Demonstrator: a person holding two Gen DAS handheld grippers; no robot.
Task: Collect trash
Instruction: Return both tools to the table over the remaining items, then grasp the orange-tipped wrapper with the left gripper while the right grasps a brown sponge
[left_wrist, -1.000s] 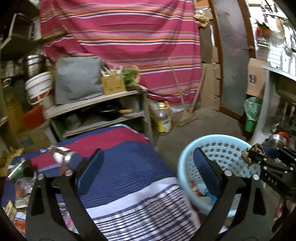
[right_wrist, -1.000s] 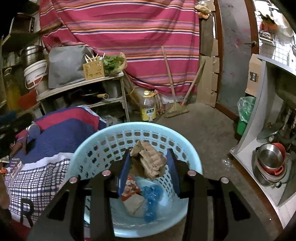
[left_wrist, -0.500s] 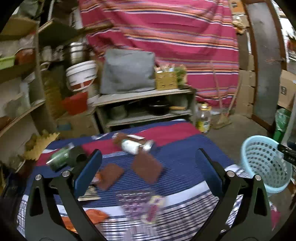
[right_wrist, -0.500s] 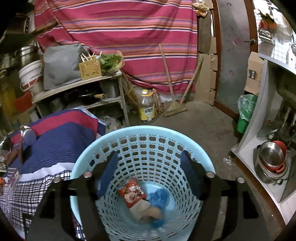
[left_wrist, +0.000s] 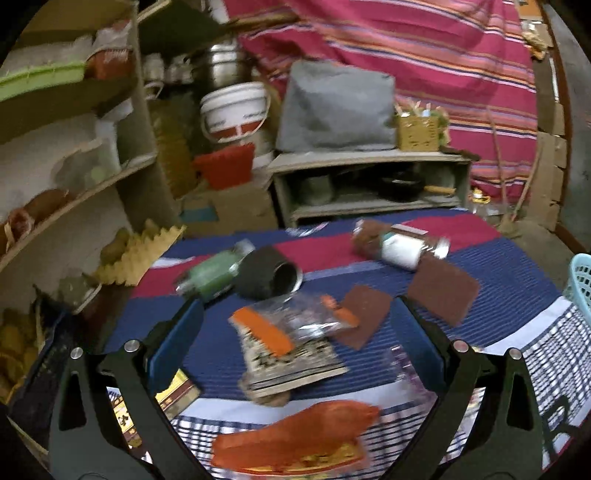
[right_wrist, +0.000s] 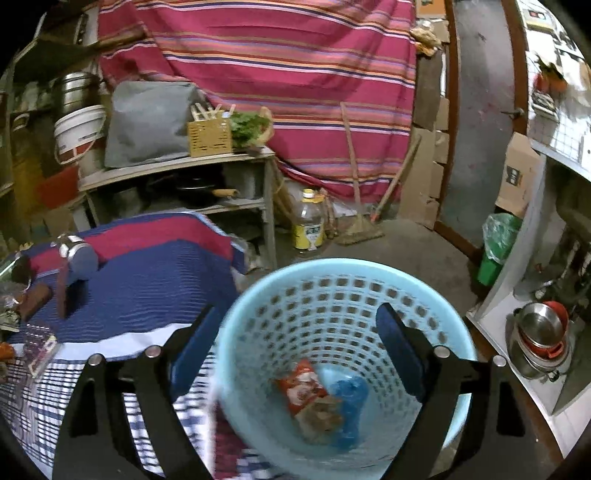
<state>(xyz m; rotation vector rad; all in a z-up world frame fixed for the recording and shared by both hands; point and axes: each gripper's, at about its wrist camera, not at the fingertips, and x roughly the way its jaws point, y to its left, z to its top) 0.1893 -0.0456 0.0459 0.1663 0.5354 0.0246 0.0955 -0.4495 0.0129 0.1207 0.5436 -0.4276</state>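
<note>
My left gripper (left_wrist: 295, 343) is open and empty above a table with a striped blue and red cloth (left_wrist: 509, 280). Between its fingers lie a clear wrapper with orange ends (left_wrist: 291, 325) on a patterned packet (left_wrist: 295, 365). An orange wrapper (left_wrist: 295, 439) lies nearest me. Brown squares (left_wrist: 441, 288), a black can (left_wrist: 266, 277), a green bottle (left_wrist: 210, 277) and a white jar (left_wrist: 402, 251) lie farther back. My right gripper (right_wrist: 295, 350) is open and empty over the light blue basket (right_wrist: 332, 291). A red snack bag (right_wrist: 301, 384), a crumpled brown paper (right_wrist: 321, 415) and a blue wrapper (right_wrist: 349, 402) lie in the basket.
Wooden shelves (left_wrist: 92, 192) stand left of the table. A low shelf (left_wrist: 369, 158) with a grey bag stands behind it. A striped curtain (right_wrist: 295, 74) hangs at the back. An oil bottle (right_wrist: 309, 221) and a broom stand on the floor. Metal pots (right_wrist: 541, 343) sit at right.
My left gripper swung left from the basket to over the trash on the table. My right gripper opened and dropped the crumpled brown paper into the basket.
</note>
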